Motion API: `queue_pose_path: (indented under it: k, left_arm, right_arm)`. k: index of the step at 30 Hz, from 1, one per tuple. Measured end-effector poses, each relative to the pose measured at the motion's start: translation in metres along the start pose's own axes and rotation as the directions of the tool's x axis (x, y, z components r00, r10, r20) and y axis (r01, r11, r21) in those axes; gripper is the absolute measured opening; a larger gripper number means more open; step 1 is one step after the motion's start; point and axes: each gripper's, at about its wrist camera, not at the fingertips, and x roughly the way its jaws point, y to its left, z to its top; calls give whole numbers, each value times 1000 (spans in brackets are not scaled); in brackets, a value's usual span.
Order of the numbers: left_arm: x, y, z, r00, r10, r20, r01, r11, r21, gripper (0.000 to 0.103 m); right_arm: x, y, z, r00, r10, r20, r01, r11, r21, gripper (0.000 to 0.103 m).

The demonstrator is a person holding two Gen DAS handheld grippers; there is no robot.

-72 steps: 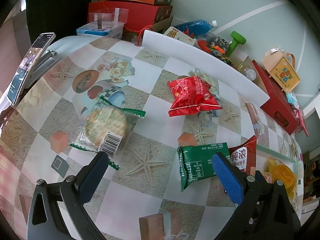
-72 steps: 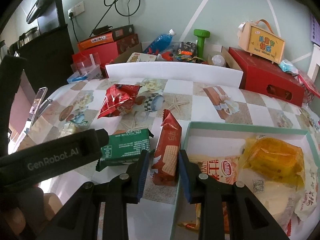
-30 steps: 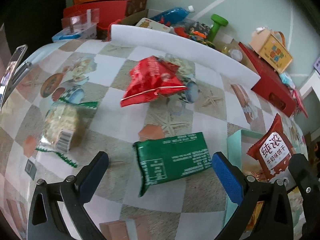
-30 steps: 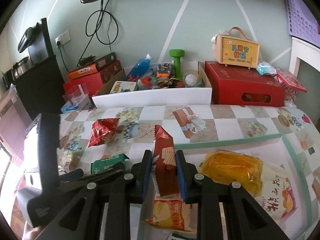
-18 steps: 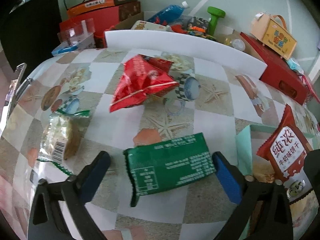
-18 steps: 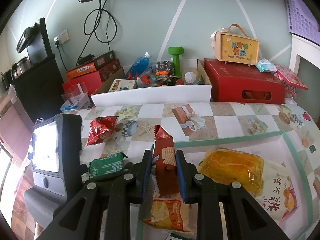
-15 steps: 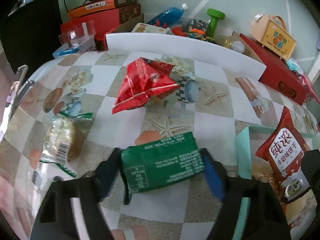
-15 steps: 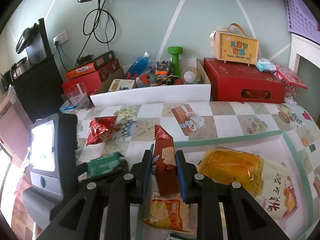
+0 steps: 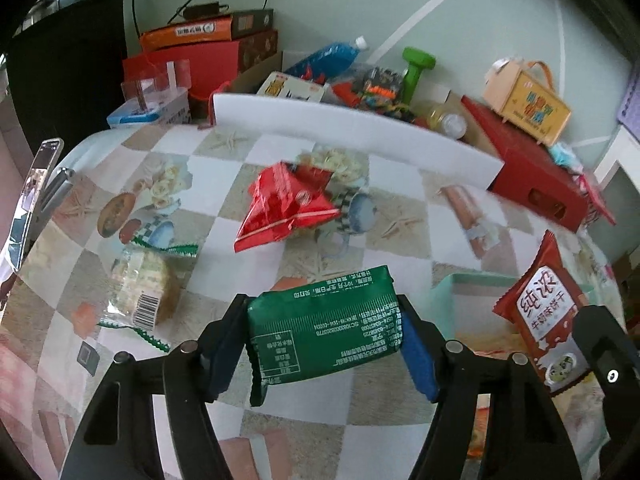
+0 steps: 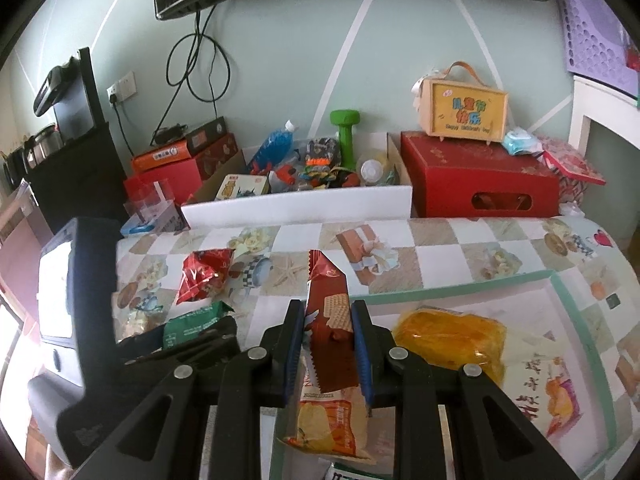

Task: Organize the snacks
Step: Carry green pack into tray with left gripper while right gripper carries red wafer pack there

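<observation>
My left gripper (image 9: 324, 336) is shut on a green snack pack (image 9: 324, 338) and holds it above the patterned tablecloth. My right gripper (image 10: 326, 340) is shut on a tall red-brown biscuit pack (image 10: 330, 320), held upright over the left end of the green-rimmed box (image 10: 472, 282); that pack also shows in the left wrist view (image 9: 544, 312). In the box lie an orange pack (image 10: 452, 338) and other snack bags (image 10: 336, 424). A red bag (image 9: 286, 204) and a clear cracker pack (image 9: 140, 284) lie on the table.
A long white foam strip (image 9: 352, 136) borders the table's far side. Behind it are red boxes (image 10: 480, 184), a blue bottle (image 10: 276, 146), a green dumbbell (image 10: 346, 136) and a yellow gift box (image 10: 464, 112). A phone on a stand (image 9: 32, 196) stands at the left edge.
My left gripper closed on the green pack and lifted it off the table. My right gripper carried the red-brown pack from the table to over the box and holds it there.
</observation>
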Motion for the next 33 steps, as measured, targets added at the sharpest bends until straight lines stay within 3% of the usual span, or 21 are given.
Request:
queue_pose_path:
  k: [12, 19, 22, 27, 33]
  left_arm:
    - [-49, -32, -1, 990, -114, 83, 106, 990, 88, 72]
    - [-50, -74, -9, 982, -178, 69, 162, 967, 194, 72]
    - [-45, -94, -16, 977, -208, 48, 191, 953, 237, 72]
    - [-31, -114, -26, 978, -209, 7, 199, 940, 278, 72]
    - [-19, -115, -28, 981, -192, -2, 185, 943, 276, 72]
  right_arm:
    - [-53, -52, 12, 988, -105, 115, 93, 990, 109, 26]
    - [-67, -99, 14, 964, -235, 125, 212, 962, 172, 26]
    - [-68, -118, 13, 958, -257, 126, 227, 951, 212, 26]
    - [-54, -140, 5, 962, -259, 88, 228, 938, 262, 26]
    - [-36, -152, -6, 959, -266, 98, 224, 922, 317, 26]
